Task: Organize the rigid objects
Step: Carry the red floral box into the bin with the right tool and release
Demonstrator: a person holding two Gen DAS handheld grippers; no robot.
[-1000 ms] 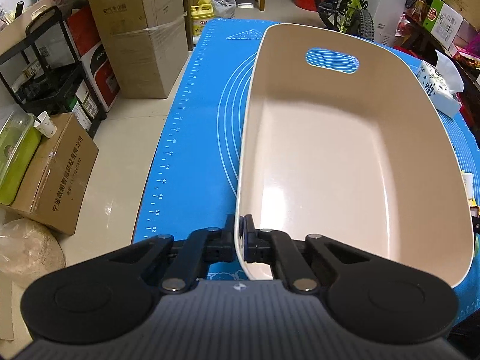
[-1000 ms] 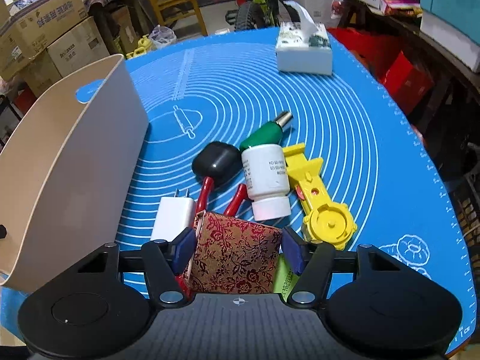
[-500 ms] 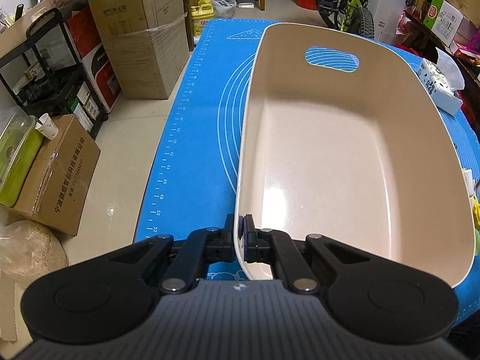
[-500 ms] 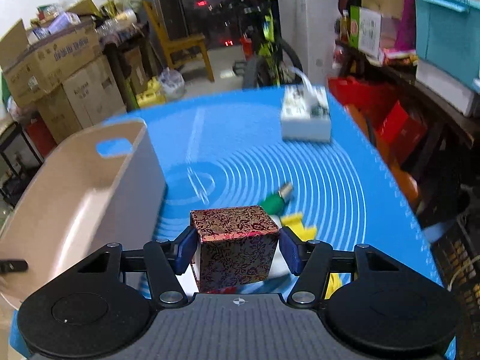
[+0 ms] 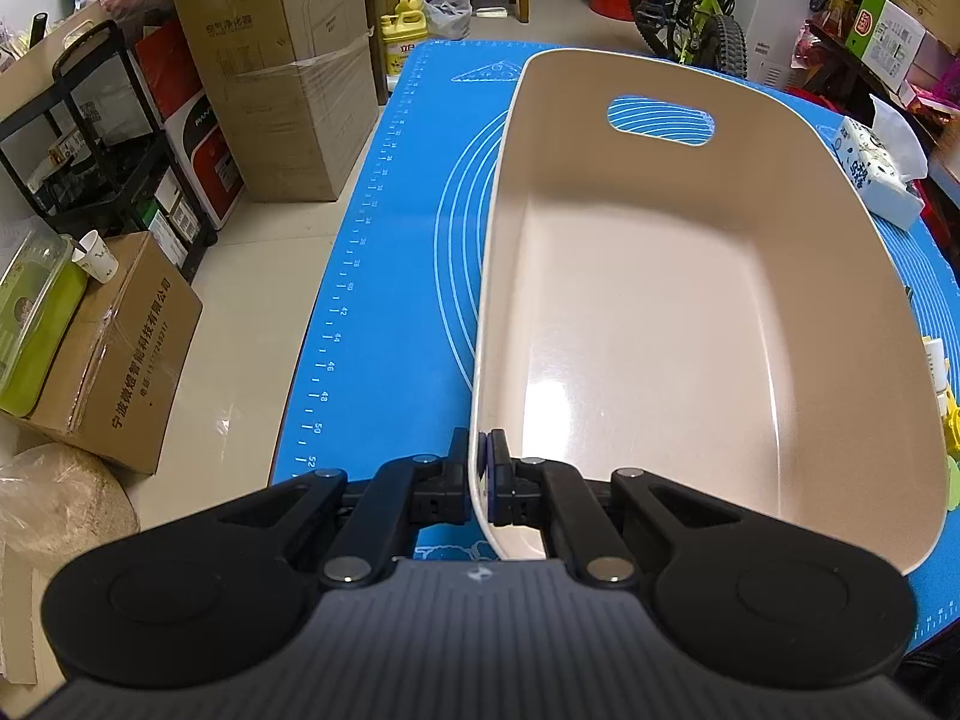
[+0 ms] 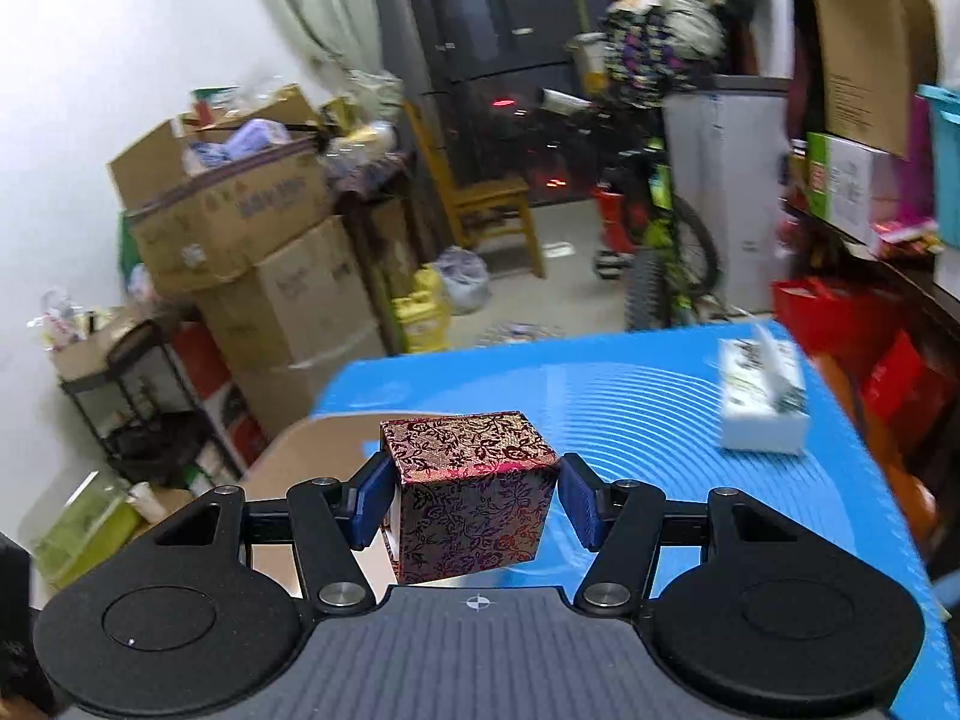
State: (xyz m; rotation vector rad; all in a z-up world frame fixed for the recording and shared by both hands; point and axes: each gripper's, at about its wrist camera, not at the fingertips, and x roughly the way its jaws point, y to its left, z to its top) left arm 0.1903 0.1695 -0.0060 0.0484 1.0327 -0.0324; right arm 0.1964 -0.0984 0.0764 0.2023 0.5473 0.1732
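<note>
My left gripper [image 5: 482, 468] is shut on the near rim of a large beige bin [image 5: 690, 300] that stands empty on the blue mat [image 5: 396, 276]. My right gripper [image 6: 474, 498] is shut on a red floral brocade box [image 6: 474, 492] and holds it high above the mat, with the bin's far end [image 6: 318, 450] just below and behind it. A white bottle [image 5: 933, 360] and a yellow toy [image 5: 951, 420] peek past the bin's right wall in the left wrist view; the other small objects are hidden.
A tissue pack [image 5: 870, 174] lies at the mat's far right; it also shows in the right wrist view [image 6: 762, 402]. Cardboard boxes [image 5: 288, 78], a black rack [image 5: 102, 156] and a bicycle [image 5: 690, 6] stand on the floor around the table.
My right gripper has lifted the brocade box off the pile and carried it up and left toward the bin. The left gripper has kept its hold on the bin rim.
</note>
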